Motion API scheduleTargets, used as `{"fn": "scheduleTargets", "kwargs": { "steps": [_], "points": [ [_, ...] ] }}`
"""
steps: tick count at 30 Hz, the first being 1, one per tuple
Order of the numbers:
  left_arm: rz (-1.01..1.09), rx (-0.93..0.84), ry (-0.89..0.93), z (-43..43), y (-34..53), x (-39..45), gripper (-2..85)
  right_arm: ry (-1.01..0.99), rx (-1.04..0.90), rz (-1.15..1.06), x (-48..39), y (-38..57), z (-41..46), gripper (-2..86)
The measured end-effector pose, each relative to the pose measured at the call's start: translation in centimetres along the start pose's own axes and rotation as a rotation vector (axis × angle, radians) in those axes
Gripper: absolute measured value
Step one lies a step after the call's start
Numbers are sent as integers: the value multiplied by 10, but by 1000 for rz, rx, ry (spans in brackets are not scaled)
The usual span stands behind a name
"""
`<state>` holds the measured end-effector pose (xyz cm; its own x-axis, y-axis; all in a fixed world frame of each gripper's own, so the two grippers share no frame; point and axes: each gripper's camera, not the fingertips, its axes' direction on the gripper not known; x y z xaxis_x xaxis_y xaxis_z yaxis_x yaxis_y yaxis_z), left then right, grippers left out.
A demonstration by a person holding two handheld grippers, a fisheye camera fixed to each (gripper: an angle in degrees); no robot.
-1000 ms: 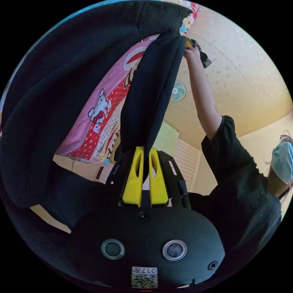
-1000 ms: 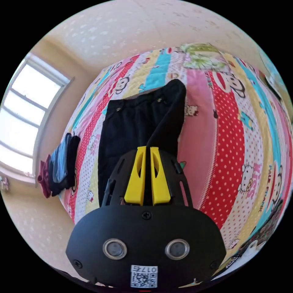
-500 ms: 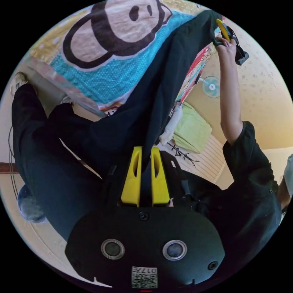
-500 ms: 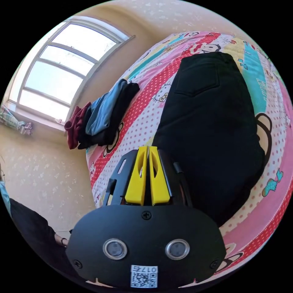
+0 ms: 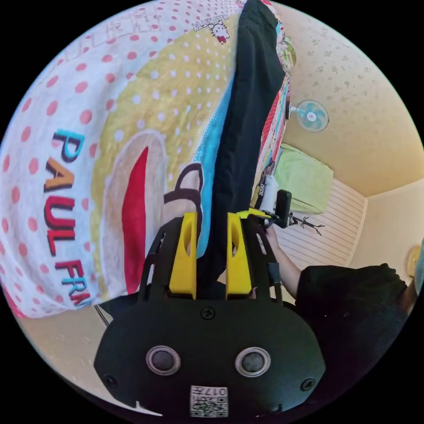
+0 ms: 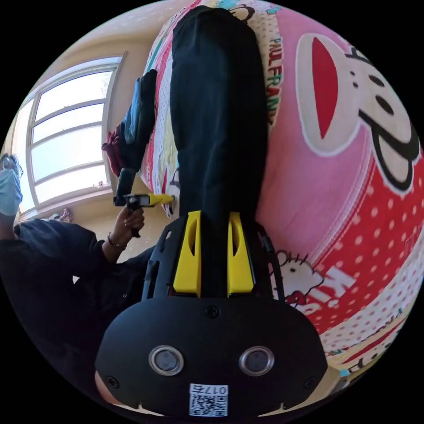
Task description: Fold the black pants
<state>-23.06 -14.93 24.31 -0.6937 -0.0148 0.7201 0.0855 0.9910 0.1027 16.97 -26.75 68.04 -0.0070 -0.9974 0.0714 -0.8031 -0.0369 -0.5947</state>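
While both tongs sit low at the bed edge, the black pants (image 6: 216,110) lie stretched out on the cartoon-print bedspread (image 6: 353,185), running away from the cameras as one long dark strip. Left tongs (image 5: 213,221): yellow jaws spread apart, pants fabric (image 5: 247,115) passing between them, no clear squeeze on it. Right tongs (image 6: 214,220): jaws likewise spread, the near end of the pants lying in the gap, cloth not visibly clamped. In the right gripper view the other tongs (image 6: 164,199) show off to the left, held in the person's hand (image 6: 129,221), yellow tip near the bedspread edge. In the left gripper view the other tongs (image 5: 256,215) show just right of the pants, a hand (image 5: 270,234) behind them and a black sleeve (image 5: 349,291) lower right. Folded clothes stack (image 6: 132,128) rests on the bed near the window (image 6: 66,141). Wall fan (image 5: 312,115) and a green cloth-covered item (image 5: 304,179) sit beyond the bed in the left gripper view.
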Motion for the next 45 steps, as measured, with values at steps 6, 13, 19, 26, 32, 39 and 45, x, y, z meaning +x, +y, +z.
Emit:
{"fn": "scheduleTargets", "kwargs": {
  "steps": [6,13,19,26,32,39,45],
  "points": [
    [142,105,-66,-24,-63,54,103,-4,-53,103,-21,78,32,50],
    [205,219,-168,-66,-129,103,118,286,-12,140,-81,113,28,40],
    [155,265,-109,-73,-134,115,119,237,-24,204,-59,82,6,66],
    [143,301,-54,-81,-127,119,104,398,192,-134,-113,-98,-72,101],
    [199,278,-58,-76,-123,134,98,642,358,-335,-232,-272,-79,110],
    [211,279,32,-78,-118,142,116,846,568,-324,-287,-362,-51,90],
    [223,237,87,-83,-115,137,103,761,453,-211,-256,-415,-21,109]
  ]
}}
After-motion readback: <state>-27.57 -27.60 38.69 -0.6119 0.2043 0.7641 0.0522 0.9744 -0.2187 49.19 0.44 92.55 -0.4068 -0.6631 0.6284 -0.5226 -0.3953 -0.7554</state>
